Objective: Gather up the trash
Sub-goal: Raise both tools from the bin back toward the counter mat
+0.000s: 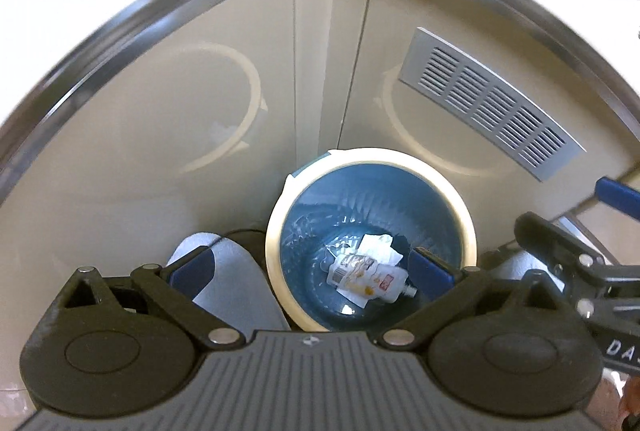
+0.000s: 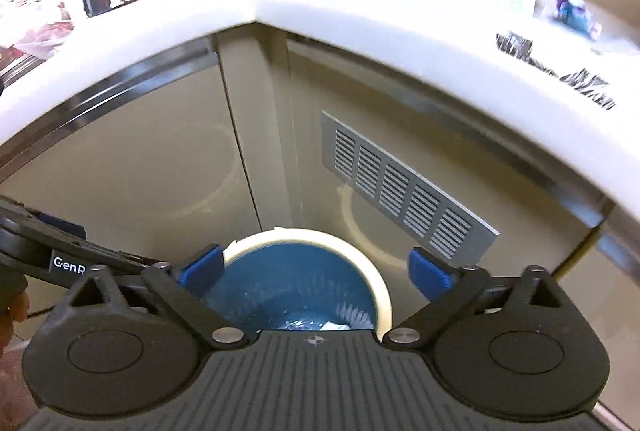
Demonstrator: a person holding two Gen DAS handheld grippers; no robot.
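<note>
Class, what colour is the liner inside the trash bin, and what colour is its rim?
The liner is blue; the rim is cream. Left wrist view shows it best.

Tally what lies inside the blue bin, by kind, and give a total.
White printed squeeze pouch with a spout: 1
White crumpled paper pieces: 2, as far as the left wrist view shows
Total: 3, all at the bottom of the round blue bin with a cream rim.

The right claw's body hides most of the bin [image 2: 308,271]; countertop items [image 2: 560,79] are blurred.
</note>
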